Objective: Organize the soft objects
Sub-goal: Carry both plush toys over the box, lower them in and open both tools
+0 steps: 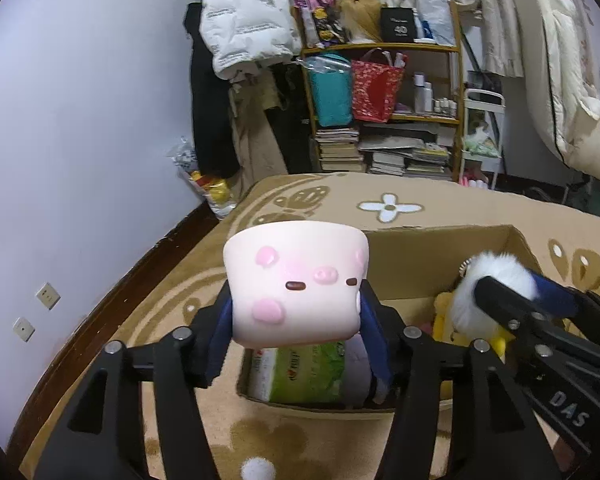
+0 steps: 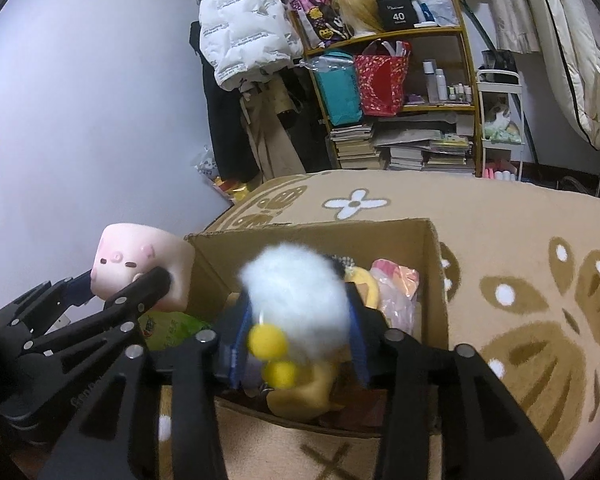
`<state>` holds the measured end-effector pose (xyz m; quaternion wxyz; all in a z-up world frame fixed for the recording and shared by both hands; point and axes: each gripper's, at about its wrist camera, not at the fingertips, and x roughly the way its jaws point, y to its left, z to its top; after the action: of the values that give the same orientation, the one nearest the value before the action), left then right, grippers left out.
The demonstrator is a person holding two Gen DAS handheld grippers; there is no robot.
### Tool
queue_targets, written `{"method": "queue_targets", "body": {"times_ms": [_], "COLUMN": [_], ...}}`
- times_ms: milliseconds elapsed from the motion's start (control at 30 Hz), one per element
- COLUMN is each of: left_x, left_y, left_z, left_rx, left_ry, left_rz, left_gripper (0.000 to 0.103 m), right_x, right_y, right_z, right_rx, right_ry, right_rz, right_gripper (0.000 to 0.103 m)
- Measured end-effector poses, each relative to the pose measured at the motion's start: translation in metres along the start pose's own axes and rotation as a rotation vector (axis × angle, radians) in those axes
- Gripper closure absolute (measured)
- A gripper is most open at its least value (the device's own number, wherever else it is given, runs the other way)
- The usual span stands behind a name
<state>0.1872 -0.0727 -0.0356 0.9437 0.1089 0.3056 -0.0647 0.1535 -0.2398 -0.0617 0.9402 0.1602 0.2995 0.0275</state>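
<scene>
Left gripper (image 1: 298, 320) pinches pink pig squishy (image 1: 298, 284), held above cardboard box's (image 1: 440, 236) 9 o'clock edge. Right gripper (image 2: 296, 336) pinches white fluffy pom-pom toy (image 2: 296, 292) with yellow balls, over box interior; yellow plush (image 2: 364, 286) and green packet (image 1: 308, 372) inside. Patterned rug (image 2: 520, 216) beneath.

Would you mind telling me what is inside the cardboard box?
Inside the cardboard box: a green packet, yellow plush and a pink bag. The white pompom covers the middle.
</scene>
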Motion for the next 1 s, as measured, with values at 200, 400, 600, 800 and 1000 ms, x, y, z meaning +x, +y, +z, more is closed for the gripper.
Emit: {"method": "queue_targets", "body": {"times_ms": [200, 400, 600, 800, 1000], "left_x": [-0.006, -0.017, -0.026, -0.038, -0.059], "left_y": [0.007, 0.015, 0.027, 0.041, 0.053], "left_z": [-0.002, 0.0, -0.001, -0.004, -0.01], "left_rx": [-0.007, -0.033, -0.069, -0.112, -0.116], "left_ry": [-0.017, -0.046, -0.044, -0.019, -0.024], "left_rz": [0.027, 0.024, 0.02, 0.035, 0.051], "left_gripper": [0.021, 0.005, 0.001, 0.0, 0.0], "right_x": [-0.009, -0.011, -0.018, -0.031, -0.053], "right_y": [0.003, 0.002, 0.006, 0.011, 0.013], "right_z": [0.001, 0.0, -0.003, -0.006, -0.007], "right_rx": [-0.006, -0.012, -0.029, -0.034, -0.041], "right_ry": [-0.02, 0.012, 0.008, -0.012, -0.043], "right_rz": [-0.023, -0.046, -0.069, -0.092, -0.105], "right_gripper": [0.026, 0.017, 0.005, 0.0, 0.0]}}
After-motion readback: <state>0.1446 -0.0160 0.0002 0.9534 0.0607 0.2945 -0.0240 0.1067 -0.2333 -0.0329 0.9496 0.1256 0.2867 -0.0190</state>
